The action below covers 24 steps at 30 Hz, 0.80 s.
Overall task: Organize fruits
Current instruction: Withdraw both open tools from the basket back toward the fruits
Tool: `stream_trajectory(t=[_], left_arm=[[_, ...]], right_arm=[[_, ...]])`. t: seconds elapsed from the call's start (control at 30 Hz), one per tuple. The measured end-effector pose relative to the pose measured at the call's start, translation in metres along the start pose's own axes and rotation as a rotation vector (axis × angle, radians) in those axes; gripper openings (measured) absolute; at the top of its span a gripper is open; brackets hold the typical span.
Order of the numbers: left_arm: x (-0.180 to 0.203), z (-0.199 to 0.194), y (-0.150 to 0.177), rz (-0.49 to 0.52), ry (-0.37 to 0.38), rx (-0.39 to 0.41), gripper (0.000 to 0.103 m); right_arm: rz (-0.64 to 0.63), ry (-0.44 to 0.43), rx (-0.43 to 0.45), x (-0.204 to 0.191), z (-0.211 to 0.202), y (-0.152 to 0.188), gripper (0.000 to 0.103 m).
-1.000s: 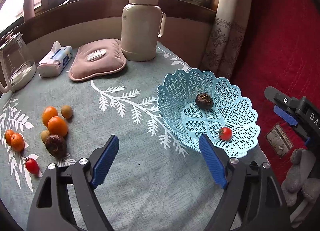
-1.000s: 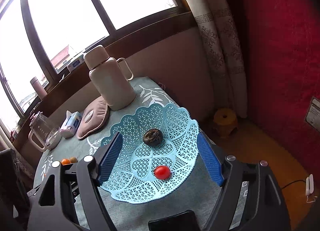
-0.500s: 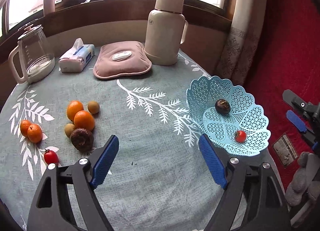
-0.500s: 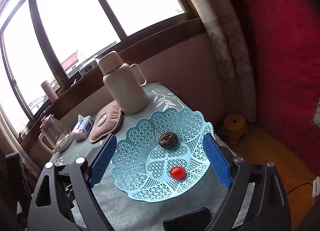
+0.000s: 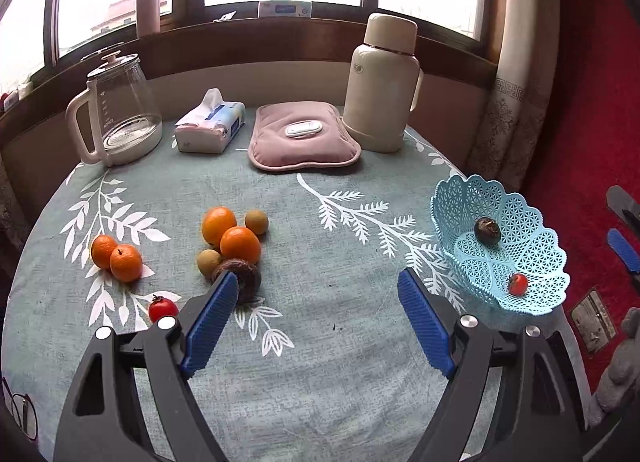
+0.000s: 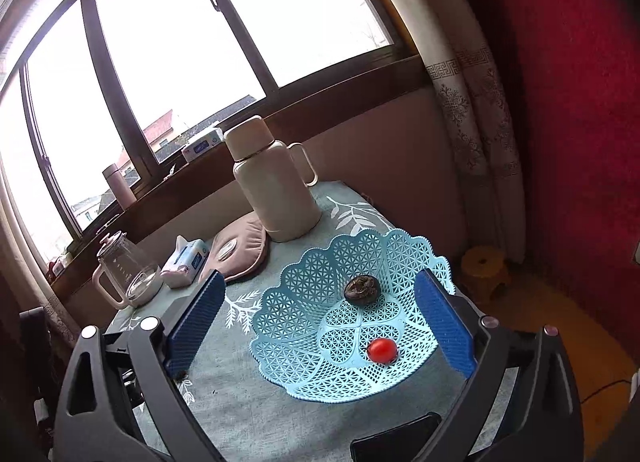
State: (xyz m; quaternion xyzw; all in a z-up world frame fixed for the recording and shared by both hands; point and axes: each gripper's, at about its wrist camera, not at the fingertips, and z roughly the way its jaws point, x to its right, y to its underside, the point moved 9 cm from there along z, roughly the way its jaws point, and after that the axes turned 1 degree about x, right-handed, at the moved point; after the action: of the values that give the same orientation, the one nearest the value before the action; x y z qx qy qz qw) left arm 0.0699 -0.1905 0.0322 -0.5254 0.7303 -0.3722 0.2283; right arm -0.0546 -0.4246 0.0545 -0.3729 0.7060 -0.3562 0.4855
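A light blue lattice basket stands at the table's right edge and holds a dark brown fruit and a red cherry tomato. On the cloth to the left lie two oranges, two tangerines, two small tan fruits, a dark brown fruit and a red tomato. My left gripper is open above bare cloth, its left pad in front of the brown fruit. My right gripper hangs before the basket, jaws opening, nothing between them.
Along the far edge stand a glass kettle, a tissue pack, a pink heat pad and a cream thermos. A red bedcover lies right of the table. A small yellow stool stands on the floor.
The left gripper has swung left, from facing the basket to facing the loose fruit, still open. The right gripper's jaws have spread wider as it drew back a little from the basket.
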Motion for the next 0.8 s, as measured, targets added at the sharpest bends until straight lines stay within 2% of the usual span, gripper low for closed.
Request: stream_trajectory(t=[0.33,0.57,0.7,0.8], left_arm=[[-0.039,-0.009,0.004,-0.063,-0.056,0.014,0.082],[-0.065,-0.020,0.005,-0.086,-0.131,0.059,0.082],[-0.080,-0.025,0.005,-0.102,-0.168,0.082,0.082],[-0.092,-0.029,0.006,-0.128,-0.183,0.091,0.082]], right_arm=[[-0.031,-0.016,-0.014,-0.017,0.000,0.008,0.097],[-0.064,-0.023,0.000,-0.030,-0.002,0.013,0.097],[-0.088,-0.078,-0.003,-0.046,-0.001,0.018,0.100],[-0.127,-0.087,-0.001,-0.057,-0.002,0.024,0.100]])
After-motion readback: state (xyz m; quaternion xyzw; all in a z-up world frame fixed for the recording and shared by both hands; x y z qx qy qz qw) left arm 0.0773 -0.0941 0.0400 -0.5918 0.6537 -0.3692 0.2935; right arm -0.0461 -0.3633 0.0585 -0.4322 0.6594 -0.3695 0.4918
